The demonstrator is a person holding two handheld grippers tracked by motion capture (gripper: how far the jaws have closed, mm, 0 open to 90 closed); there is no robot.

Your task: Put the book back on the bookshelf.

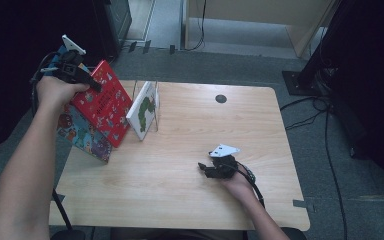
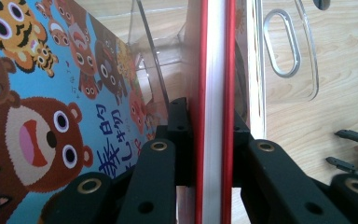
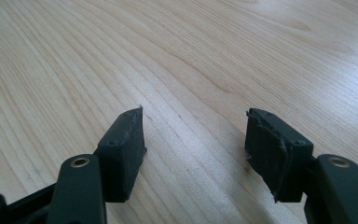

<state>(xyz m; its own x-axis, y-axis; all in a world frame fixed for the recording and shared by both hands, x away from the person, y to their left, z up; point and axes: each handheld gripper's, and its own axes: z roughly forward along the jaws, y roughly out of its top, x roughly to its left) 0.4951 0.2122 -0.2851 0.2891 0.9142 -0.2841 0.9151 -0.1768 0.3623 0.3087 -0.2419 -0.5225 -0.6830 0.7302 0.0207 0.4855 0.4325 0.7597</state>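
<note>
Held book left of stand (table's left).

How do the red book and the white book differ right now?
The red book is clamped in the left gripper and tilted, overlapping the blue book; the white book stands ungripped in the clear rack. The red cover is busy with small figures; the white one shows a green caterpillar. Both are thin picture books.

A: The high view is dim and soft, its corners falling to near black around the lit tabletop.

B: Nearer the left claw, the clear stand catches pale glare; colours stay sharp.
</note>
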